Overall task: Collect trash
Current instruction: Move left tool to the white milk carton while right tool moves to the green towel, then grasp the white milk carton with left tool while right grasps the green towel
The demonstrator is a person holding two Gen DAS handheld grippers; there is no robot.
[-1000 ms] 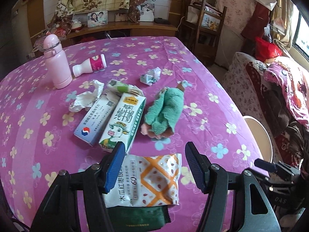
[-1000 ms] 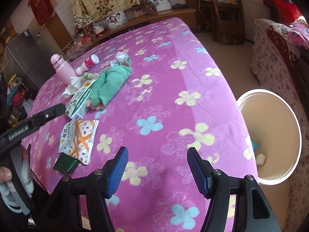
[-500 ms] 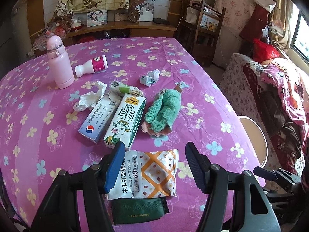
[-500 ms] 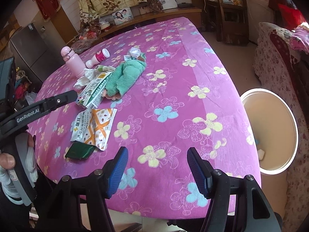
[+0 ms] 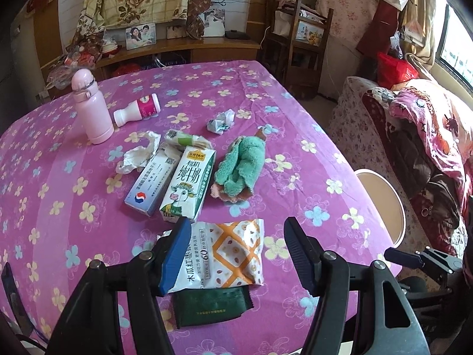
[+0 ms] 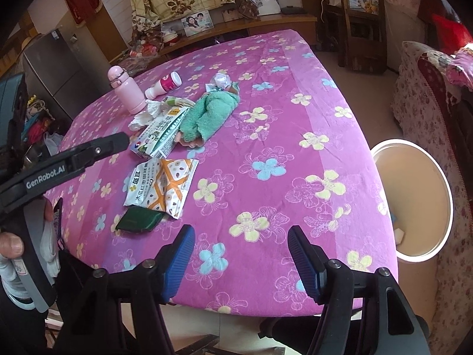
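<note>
My left tool (image 5: 236, 254) hung above the near edge of the table (image 5: 59, 177), jaws about half open, gripping nothing. Seen between its blue fingers (image 5: 174, 254) lay the white-and-orange snack packet (image 5: 227, 254), flat on the purple flowered cloth, clear of both pads. Just nearer me, partly tucked under the packet's edge, lay a dark green sachet (image 5: 211, 306).

Beyond the packet: milk carton (image 5: 189, 186) lying flat, a blue-and-white box (image 5: 152, 185) touching its left side, crumpled white tissue (image 5: 137, 155) behind the box, a small green-and-white wrapper (image 5: 181, 140) at the carton's far end. Green towel roll (image 5: 241, 173) just right of the carton. Crumpled paper ball (image 5: 221, 121) farther back. Small white bottle with pink label (image 5: 137, 112) on its side, beside the upright pink flask (image 5: 91, 109).

My right tool (image 6: 241, 260) hovered over the near right part of the table, jaws also about half open, empty, only bare cloth between the fingers. The snack packet (image 6: 161, 186) and green sachet (image 6: 139, 222) lay up and left of it, well apart from its pads. The trash bin (image 6: 414, 201) stood on the floor right of the table, open, with a small white scrap inside. The left tool's body (image 6: 74, 159) showed at left edge, held by a hand (image 6: 11, 244).
</note>
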